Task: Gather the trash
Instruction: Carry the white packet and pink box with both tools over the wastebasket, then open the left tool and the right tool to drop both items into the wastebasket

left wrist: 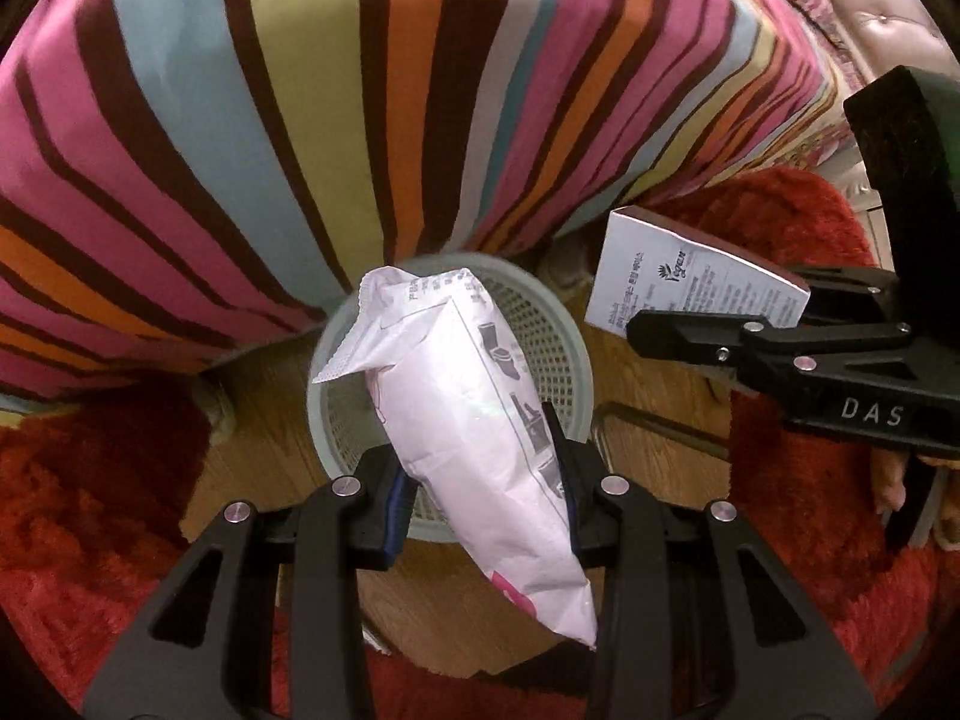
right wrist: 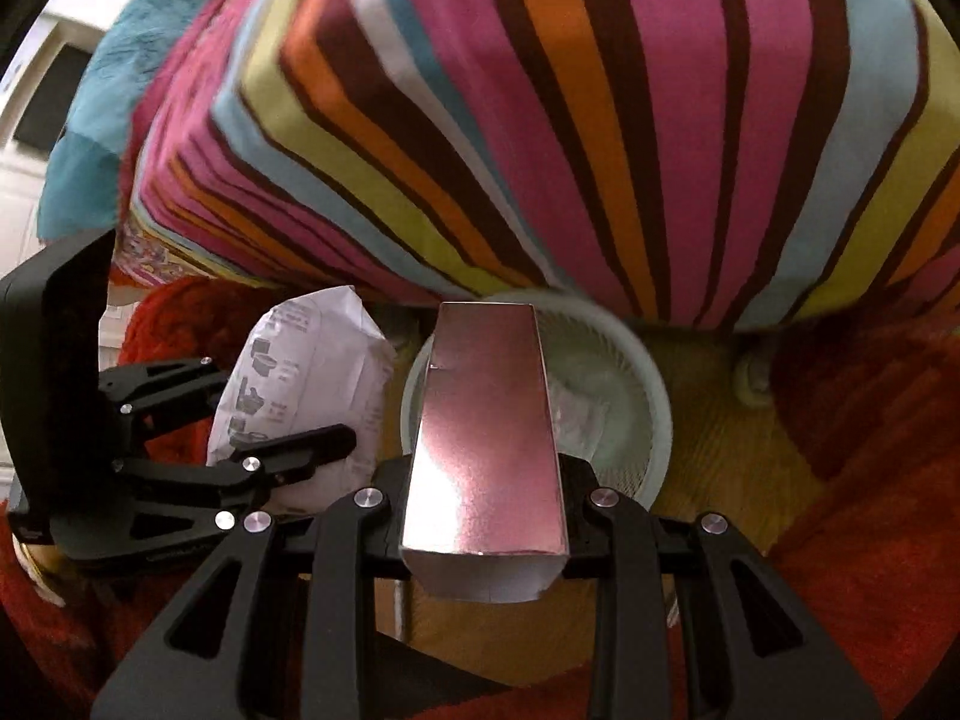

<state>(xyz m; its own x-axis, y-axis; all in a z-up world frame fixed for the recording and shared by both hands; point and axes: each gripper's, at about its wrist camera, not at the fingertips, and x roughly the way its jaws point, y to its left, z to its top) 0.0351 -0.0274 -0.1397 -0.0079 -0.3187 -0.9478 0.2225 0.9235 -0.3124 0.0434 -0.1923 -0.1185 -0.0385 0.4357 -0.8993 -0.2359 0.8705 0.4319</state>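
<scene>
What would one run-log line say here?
left gripper: holds white pouch | right gripper: holds pink box | both above basket

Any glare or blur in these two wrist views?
Right wrist: glare streaks the glossy maroon cardboard box; the striped multicoloured bedsheet looks motion-smeared. Left wrist: print on the white plastic pouch stays fairly sharp; fisheye bends the stripes.

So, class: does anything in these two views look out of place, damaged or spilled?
Nothing stands out. The left gripper holds a white packet and the right gripper a small box, both over the mesh bin.
</scene>
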